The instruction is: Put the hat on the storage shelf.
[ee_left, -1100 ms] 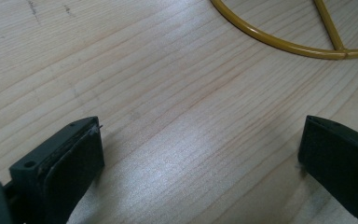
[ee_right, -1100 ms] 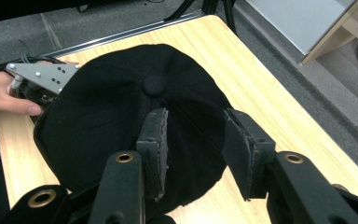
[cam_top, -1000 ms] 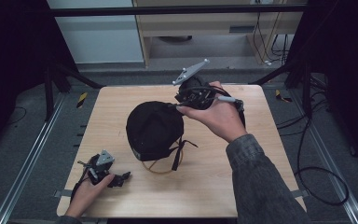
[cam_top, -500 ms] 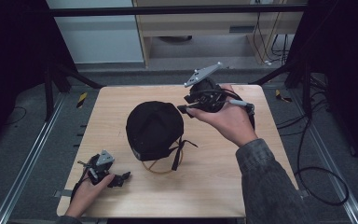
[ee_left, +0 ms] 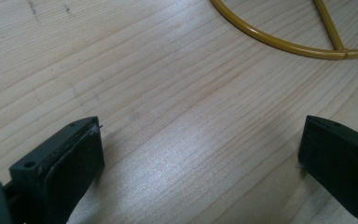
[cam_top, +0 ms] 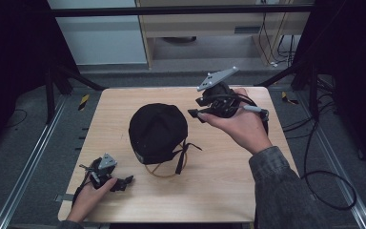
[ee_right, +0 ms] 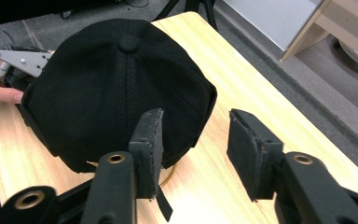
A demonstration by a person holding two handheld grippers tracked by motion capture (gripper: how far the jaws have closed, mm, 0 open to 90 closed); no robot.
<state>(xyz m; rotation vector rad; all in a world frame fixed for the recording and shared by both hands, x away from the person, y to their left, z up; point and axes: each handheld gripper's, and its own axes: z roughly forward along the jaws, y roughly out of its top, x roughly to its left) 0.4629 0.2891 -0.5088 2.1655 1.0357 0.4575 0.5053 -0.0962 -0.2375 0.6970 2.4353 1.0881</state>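
Note:
A black cap (cam_top: 156, 131) sits on a yellow wire stand (cam_top: 164, 168) in the middle of the wooden table (cam_top: 228, 176). In the right gripper view the cap (ee_right: 116, 88) lies just beyond my right gripper (ee_right: 193, 140), whose jaws are open with nothing between them. From above, my right gripper (cam_top: 194, 113) is held in the air to the right of the cap, pointing at it. My left gripper (cam_top: 126, 181) rests on the table at the front left. Its jaws stand wide open (ee_left: 200, 154) over bare wood, with the yellow wire stand (ee_left: 279, 44) ahead of them.
A black strap (cam_top: 180, 155) hangs from the cap onto the table. Metal frame rails (cam_top: 38, 157) run along both sides of the table. A cable (cam_top: 314, 171) trails from the right gripper off the table's right edge.
My right gripper has moved away from the cap, to the right and upward. The left gripper and the cap have stayed where they were.

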